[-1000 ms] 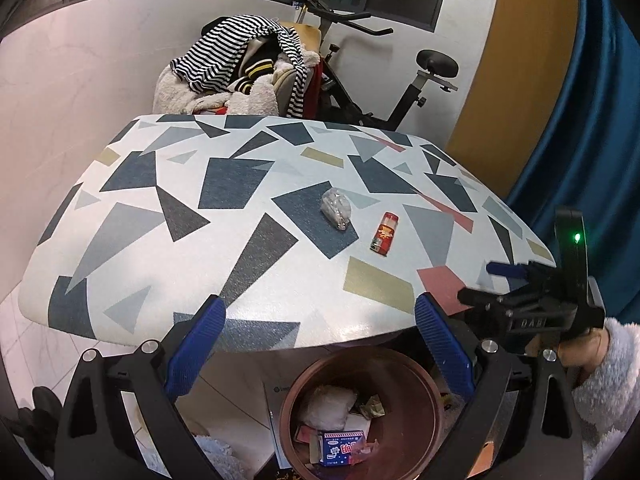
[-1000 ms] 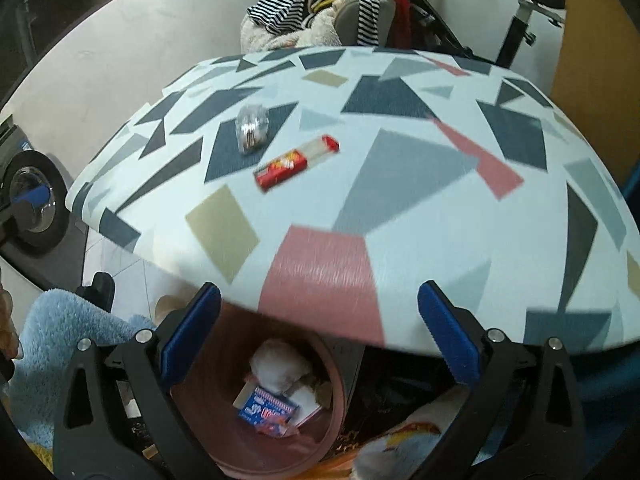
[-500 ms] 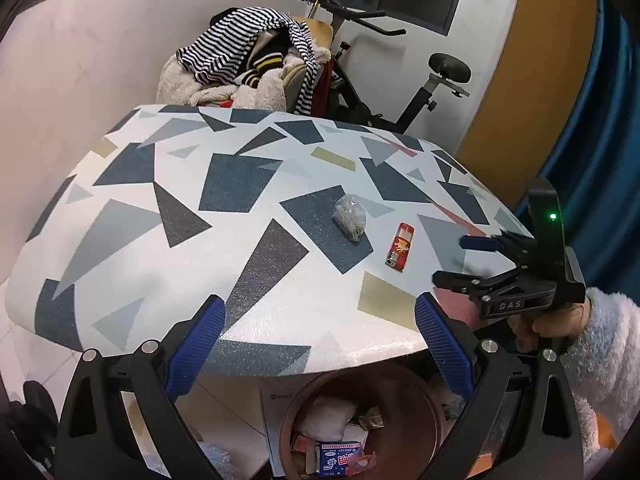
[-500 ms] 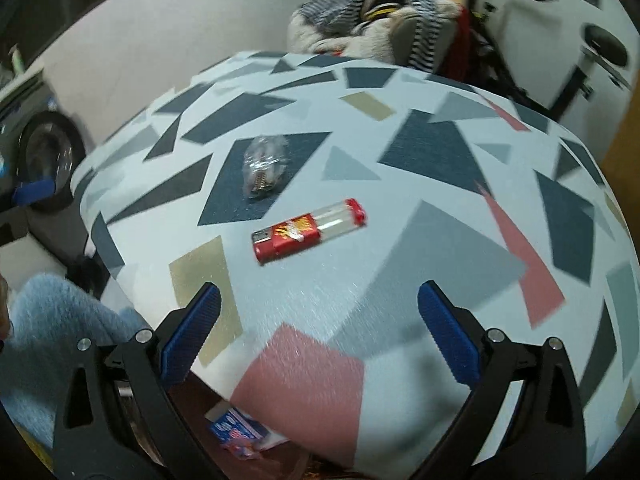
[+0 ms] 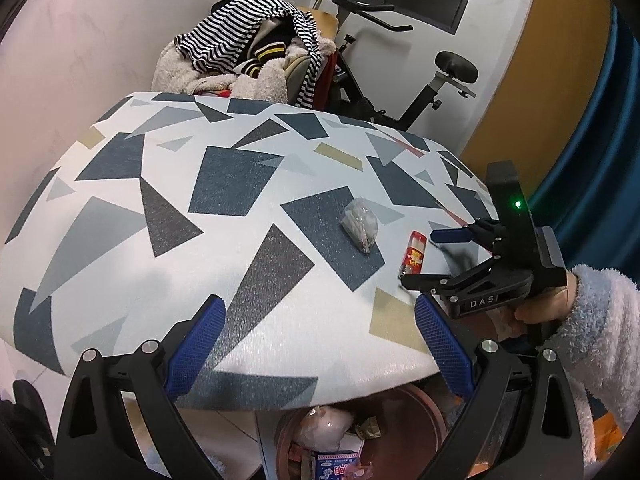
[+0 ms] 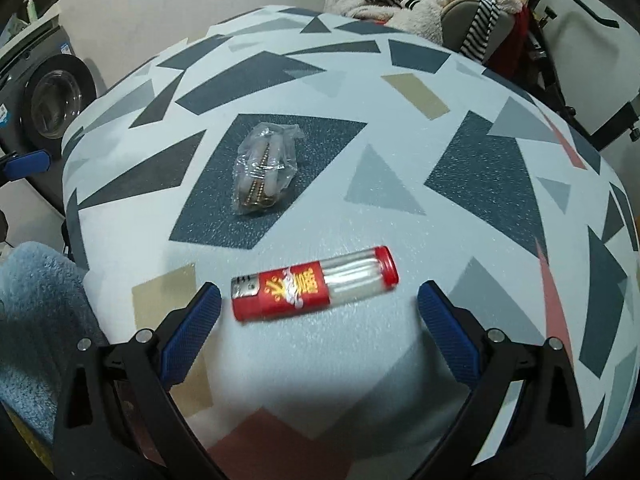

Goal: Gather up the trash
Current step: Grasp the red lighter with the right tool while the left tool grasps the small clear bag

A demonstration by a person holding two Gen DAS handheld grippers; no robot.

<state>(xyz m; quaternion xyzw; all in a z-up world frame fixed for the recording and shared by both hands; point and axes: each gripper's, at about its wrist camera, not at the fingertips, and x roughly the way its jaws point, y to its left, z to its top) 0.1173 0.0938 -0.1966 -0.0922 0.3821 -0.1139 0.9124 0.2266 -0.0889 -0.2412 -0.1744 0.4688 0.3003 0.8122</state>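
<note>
Right gripper [image 6: 319,316] fingers [image 6: 192,334] spread wide, empty; red lighter [image 6: 314,283] with gold characters lies crosswise on the counter [image 6: 400,140], between and just ahead of the tips. "DAS" printed on its body. Left gripper [image 5: 316,336] fingers also wide, empty.

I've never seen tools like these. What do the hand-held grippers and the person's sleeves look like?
Each hand-held gripper is a black frame with silver bolts and two textured blue pads. The right hand-held gripper carries white "DAS" lettering and a green light. The sleeve is fluffy, pale blue fleece.
</note>
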